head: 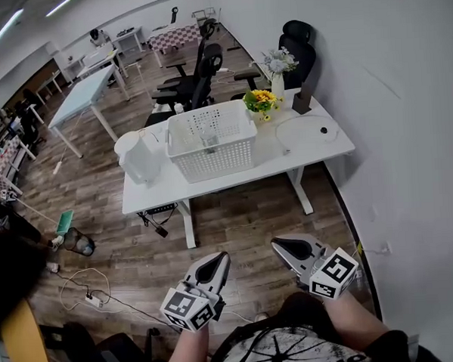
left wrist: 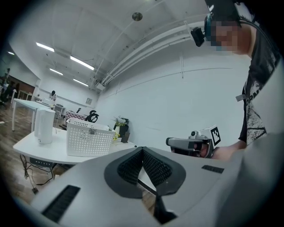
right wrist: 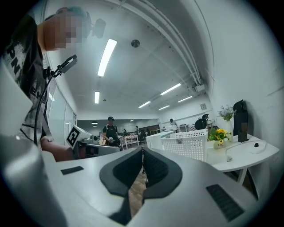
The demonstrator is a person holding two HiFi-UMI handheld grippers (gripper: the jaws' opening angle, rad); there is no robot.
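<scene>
left gripper (head: 221, 259) and right gripper (head: 277, 245) hang clenched, empty, well apart from the bench (head: 286, 163); entering closed, they could shove the basket (head: 212, 143) against the kettle (head: 140, 157).

Open floor (head: 244, 221) before the table (head: 271, 163)

perforated plastic basket (head: 211, 142), wood-plank floor (head: 236, 221)
</scene>
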